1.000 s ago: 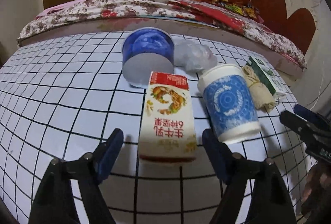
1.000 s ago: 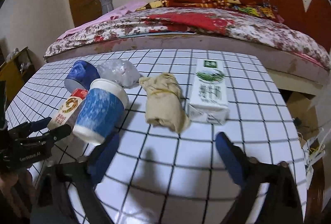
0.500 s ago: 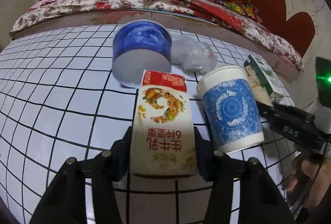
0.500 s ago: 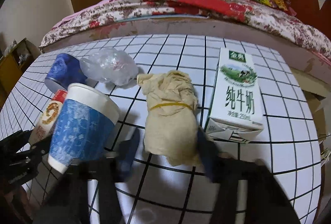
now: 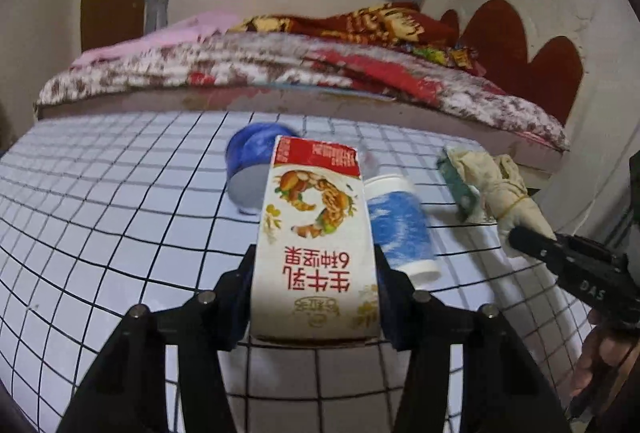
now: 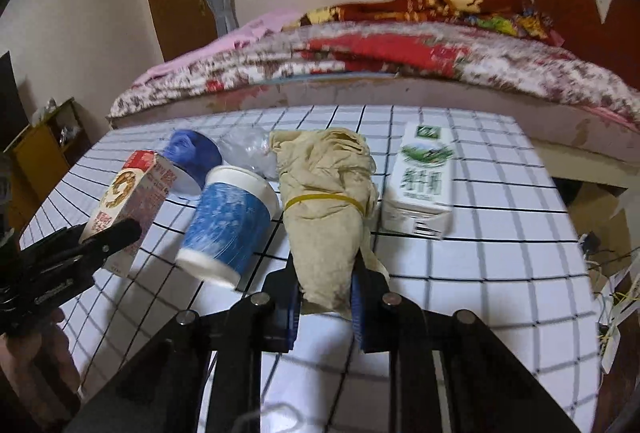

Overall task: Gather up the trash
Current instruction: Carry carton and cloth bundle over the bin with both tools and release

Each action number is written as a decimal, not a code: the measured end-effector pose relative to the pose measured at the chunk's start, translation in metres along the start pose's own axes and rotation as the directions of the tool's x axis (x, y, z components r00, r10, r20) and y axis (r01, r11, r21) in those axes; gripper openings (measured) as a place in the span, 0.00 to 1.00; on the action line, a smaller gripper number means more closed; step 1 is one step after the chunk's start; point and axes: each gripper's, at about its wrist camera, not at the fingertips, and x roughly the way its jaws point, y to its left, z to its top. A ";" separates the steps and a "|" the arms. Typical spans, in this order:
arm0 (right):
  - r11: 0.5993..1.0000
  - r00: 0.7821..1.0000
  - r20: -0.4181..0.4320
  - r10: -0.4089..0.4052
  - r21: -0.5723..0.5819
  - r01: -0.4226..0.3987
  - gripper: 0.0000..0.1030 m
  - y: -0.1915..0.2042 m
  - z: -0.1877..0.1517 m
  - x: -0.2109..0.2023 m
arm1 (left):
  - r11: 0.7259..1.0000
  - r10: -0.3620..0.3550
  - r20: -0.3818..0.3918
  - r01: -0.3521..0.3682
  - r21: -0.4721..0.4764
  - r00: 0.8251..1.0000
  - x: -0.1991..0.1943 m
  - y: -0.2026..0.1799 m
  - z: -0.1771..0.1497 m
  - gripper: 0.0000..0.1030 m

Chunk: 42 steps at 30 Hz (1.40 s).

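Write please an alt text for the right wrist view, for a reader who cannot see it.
The right gripper is closing its jaws on a beige paper bundle bound with a yellow rubber band, above a white grid-patterned table. Left of it lie a blue paper cup and a red-and-white carton held by the left gripper; right lies a green-and-white milk carton.

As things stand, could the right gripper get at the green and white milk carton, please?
Probably not yet: the right gripper is closing on the tan cloth bundle, so it is occupied. The green and white milk carton lies just beside it on the checked table, with nothing between.
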 end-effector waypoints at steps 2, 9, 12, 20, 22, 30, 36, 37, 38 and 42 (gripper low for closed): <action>1.000 0.999 0.030 -0.016 0.003 0.016 0.21 -0.004 -0.007 -0.022 | 1.000 -0.010 0.025 0.010 0.028 1.000 -0.009 -0.010 -0.002 0.52; 0.994 0.989 0.110 -0.096 0.058 0.090 0.21 -0.034 -0.040 -0.102 | 0.984 -0.073 0.061 0.062 0.169 0.995 -0.038 -0.064 -0.014 0.52; 0.987 0.981 0.133 -0.140 0.095 0.128 0.21 -0.052 -0.055 -0.135 | 0.974 -0.113 0.065 0.097 0.202 0.992 -0.053 -0.086 -0.021 0.52; 0.955 0.952 0.158 -0.263 0.184 0.234 0.21 -0.096 -0.097 -0.211 | 0.942 -0.243 0.040 0.226 0.248 0.969 -0.078 -0.158 -0.042 0.52; 0.944 0.944 0.160 -0.290 0.210 0.254 0.21 -0.107 -0.108 -0.228 | 0.931 -0.270 0.031 0.253 0.263 0.962 -0.082 -0.175 -0.047 0.52; 0.902 0.915 0.149 -0.374 0.288 0.322 0.21 -0.143 -0.145 -0.273 | 0.879 -0.366 -0.037 0.358 0.316 0.930 -0.090 -0.238 -0.070 0.52; 0.867 0.901 0.105 -0.421 0.340 0.365 0.21 -0.170 -0.182 -0.293 | 0.834 -0.413 -0.101 0.421 0.356 0.905 -0.088 -0.280 -0.094 0.52; 0.862 0.900 0.097 -0.425 0.347 0.370 0.21 -0.173 -0.188 -0.294 | 0.826 -0.421 -0.114 0.432 0.361 0.900 -0.087 -0.286 -0.099 0.52; 0.855 0.898 0.086 -0.432 0.356 0.378 0.21 -0.178 -0.195 -0.297 | 0.820 -0.426 -0.123 0.440 0.366 0.896 -0.087 -0.292 -0.102 0.52; 0.835 0.892 0.049 -0.450 0.379 0.400 0.21 -0.192 -0.218 -0.302 | 0.792 -0.447 -0.167 0.475 0.383 0.879 -0.087 -0.314 -0.121 0.52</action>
